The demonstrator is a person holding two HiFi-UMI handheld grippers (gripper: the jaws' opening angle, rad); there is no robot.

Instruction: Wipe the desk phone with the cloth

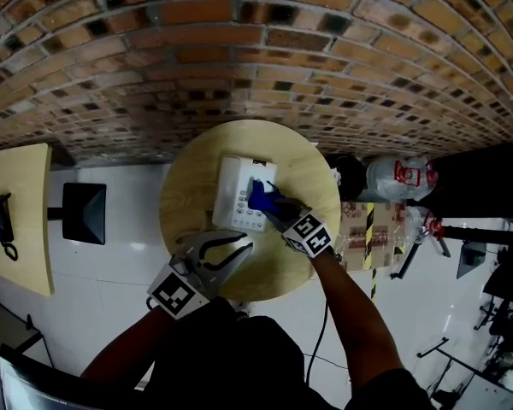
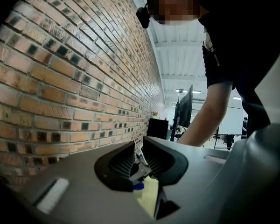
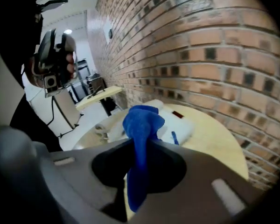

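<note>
Blue cloth [image 3: 142, 122] is pinched between the jaws of the right gripper [image 3: 140, 146], bunched into a soft wad ahead of the tips with a tail hanging below them. In the head view the wad rests on the white desk phone [image 1: 235, 190], close to its keypad. The phone lies flat on a round wooden table [image 1: 197, 169] set against a brick wall [image 1: 239, 49]. The left gripper [image 1: 244, 244] is held level over the table's near edge, just short of the phone's near end, its jaws drawn narrow with a slim gap and nothing gripped between them. Judging by its limp folds, the cloth is light and yielding and should mould itself over keys and edges. A pinch through the middle of the bunch, as now, looks right, since it leaves enough fabric ahead to keep the hard tips off the plastic. The phone appears to be a light, smooth plastic shell that could skid on the tabletop under a sideways stroke, and its keys may press in. It would best be steadied at the bare near edge of the body rather than on the buttons, and wiped with light pressure.
</note>
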